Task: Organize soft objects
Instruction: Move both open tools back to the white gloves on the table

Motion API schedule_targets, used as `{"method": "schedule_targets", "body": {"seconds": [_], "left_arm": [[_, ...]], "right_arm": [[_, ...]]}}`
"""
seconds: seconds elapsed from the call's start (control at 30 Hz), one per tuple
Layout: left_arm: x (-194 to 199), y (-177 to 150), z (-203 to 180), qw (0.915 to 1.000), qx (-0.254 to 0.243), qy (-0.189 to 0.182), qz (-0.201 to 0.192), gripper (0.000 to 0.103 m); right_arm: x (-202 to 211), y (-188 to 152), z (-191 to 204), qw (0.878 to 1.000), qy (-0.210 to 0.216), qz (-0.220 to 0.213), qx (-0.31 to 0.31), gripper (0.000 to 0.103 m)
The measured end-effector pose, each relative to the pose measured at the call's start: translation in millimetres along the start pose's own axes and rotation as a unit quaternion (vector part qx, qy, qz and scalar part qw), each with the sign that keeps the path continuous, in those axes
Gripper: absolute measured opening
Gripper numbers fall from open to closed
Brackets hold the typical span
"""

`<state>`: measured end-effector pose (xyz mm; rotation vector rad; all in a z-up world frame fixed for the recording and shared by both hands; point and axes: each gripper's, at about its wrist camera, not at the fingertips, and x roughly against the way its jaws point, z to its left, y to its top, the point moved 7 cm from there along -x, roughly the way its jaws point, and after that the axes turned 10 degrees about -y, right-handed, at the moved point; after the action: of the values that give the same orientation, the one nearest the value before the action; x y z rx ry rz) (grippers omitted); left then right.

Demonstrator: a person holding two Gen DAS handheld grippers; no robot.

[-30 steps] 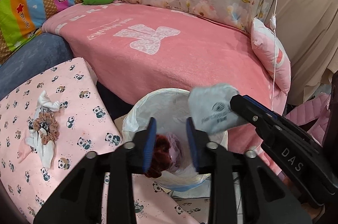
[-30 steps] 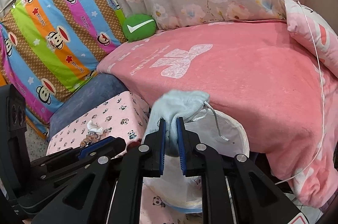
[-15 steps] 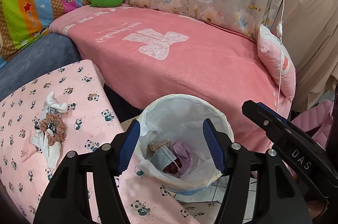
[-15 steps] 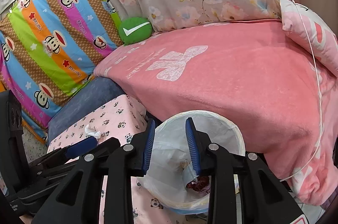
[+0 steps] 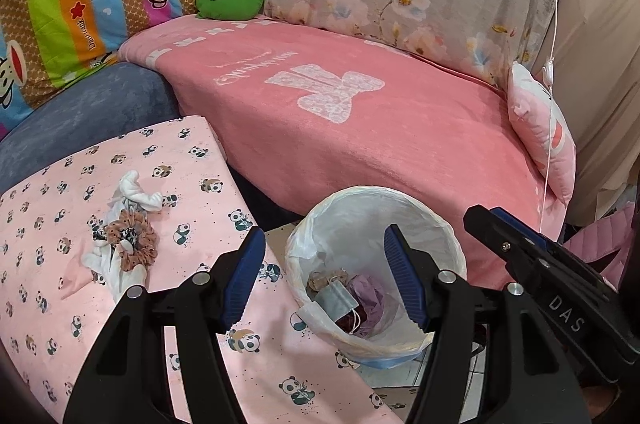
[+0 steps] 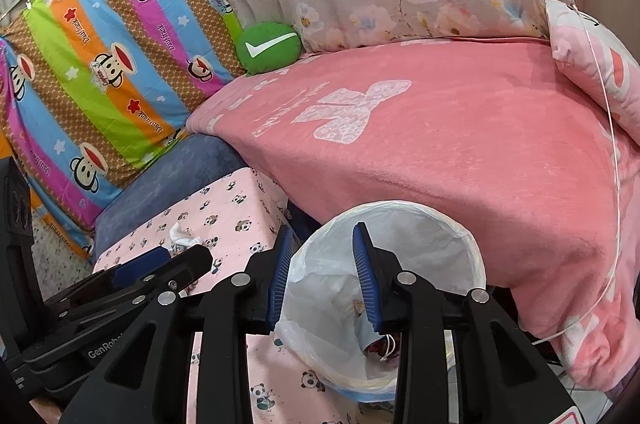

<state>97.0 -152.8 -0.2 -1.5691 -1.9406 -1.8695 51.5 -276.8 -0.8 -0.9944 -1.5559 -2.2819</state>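
Blue-padded left hand-held gripper [image 5: 324,280] gaped wide, right hand-held gripper [image 6: 322,278] narrower, both empty, just opened. Mask [image 5: 335,300] dropped in bin [image 5: 416,202] below. Next: scrunchie pile [image 5: 130,238] left of left hand-held gripper.

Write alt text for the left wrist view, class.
The open, empty left hand-held gripper hovers over a white-lined bin holding a blue face mask. Left, a scrunchie lies on panda-print fabric; a pink blanket lies behind.
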Motion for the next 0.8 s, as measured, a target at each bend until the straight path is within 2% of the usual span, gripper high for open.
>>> {"method": "schedule_targets", "body": {"seconds": [0.47,0.57,0.63,0.8], "left_arm": [[16,-7,40,0.9993,0.034,0.011,-0.008,0.059],[20,-10,54,0.9986,0.047,0.020,-0.009,0.065],[23,-12,65,0.9981,0.055,0.025,-0.011,0.066],[32,-21,98,0.9958,0.076,0.050,-0.014,0.074]], "right_arm": [[-4,-11,41,0.999,0.010,0.009,0.030,0.033],[-6,-15,53,0.999,0.015,0.012,0.039,0.034],[-7,-18,65,0.999,0.018,0.013,0.046,0.039],[-13,-24,89,0.998,0.028,0.020,0.061,0.043]]}}
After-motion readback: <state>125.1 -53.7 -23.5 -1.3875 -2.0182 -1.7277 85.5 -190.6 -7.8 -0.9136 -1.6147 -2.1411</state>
